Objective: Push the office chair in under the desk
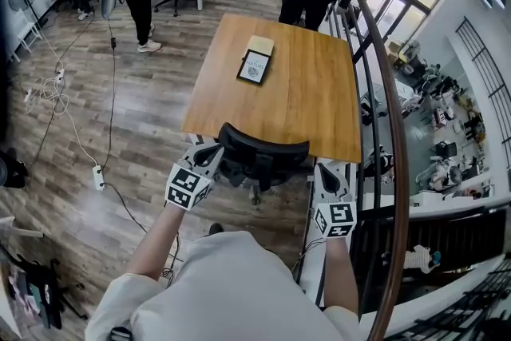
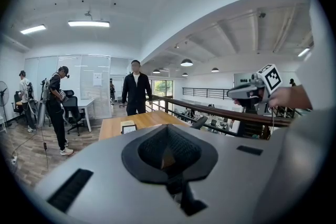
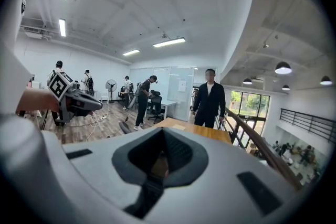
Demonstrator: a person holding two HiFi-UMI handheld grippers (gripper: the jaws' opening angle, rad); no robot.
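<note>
Desk, chair, two grippers – head view, centre frame.

Wooden desk point(image 1: 311, 92): fills the centre and carries two flat items near its upper middle, a dark-framed picture point(image 1: 255, 66) and, just above and touching it, a tan pad point(image 1: 259, 45). Black chair point(image 1: 263, 156): lower centre, backrest along the desk's near edge, seat hidden beneath the top. Left gripper point(image 1: 212, 156): jaws together on nothing, tip at the backrest's left end; whether it touches cannot be told. Right gripper point(image 1: 326, 170): jaws likewise together and empty, just right of the backrest's right end. The chair lies between the two grippers.
</note>
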